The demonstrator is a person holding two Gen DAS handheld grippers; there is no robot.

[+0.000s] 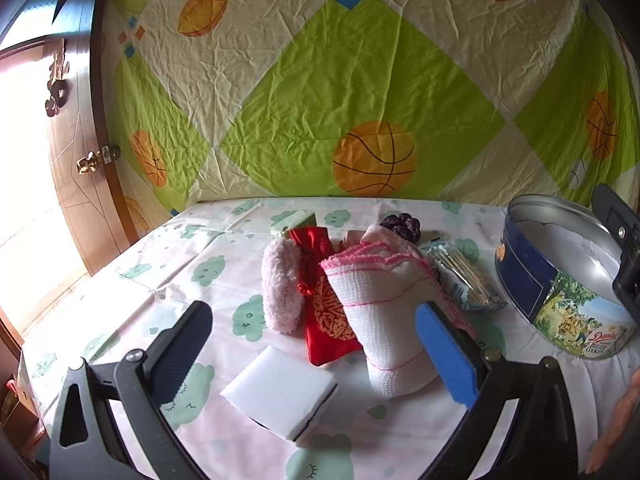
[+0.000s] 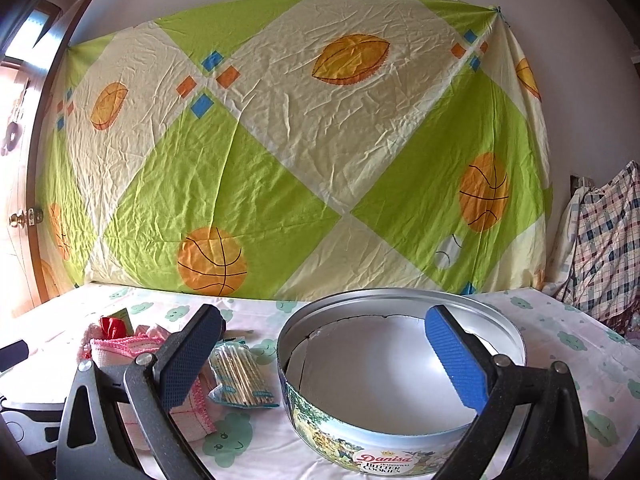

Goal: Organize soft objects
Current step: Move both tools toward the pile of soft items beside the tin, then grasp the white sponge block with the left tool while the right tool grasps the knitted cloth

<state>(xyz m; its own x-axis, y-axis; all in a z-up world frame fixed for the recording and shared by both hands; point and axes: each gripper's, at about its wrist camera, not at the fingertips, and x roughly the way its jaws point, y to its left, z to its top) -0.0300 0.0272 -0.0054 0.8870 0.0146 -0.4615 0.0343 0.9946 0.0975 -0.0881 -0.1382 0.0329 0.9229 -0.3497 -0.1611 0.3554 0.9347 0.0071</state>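
The likeliest slip is a two-item grab: the left gripper hangs low over the table with its jaws spread wide, and between them lie both the white sponge block and the foot of the rolled white cloth with pink trim, which itself leans against the red embroidered pouch. Closing from this line could catch the cloth's edge along with the sponge, or nudge the pouch and the fluffy pink roll out of the heap. A packet of cotton swabs sits just beside the cloth and could be dragged along with it, and a dark purple scrunchie lies behind the pile. The right gripper is also spread open and holds nothing, tilted forward over the open Danisa cookie tin, which looks empty apart from a white liner. Since nothing appears to pin the tin down, a soft item pushed in against its wall might slide it across the cloud-print tablecloth.
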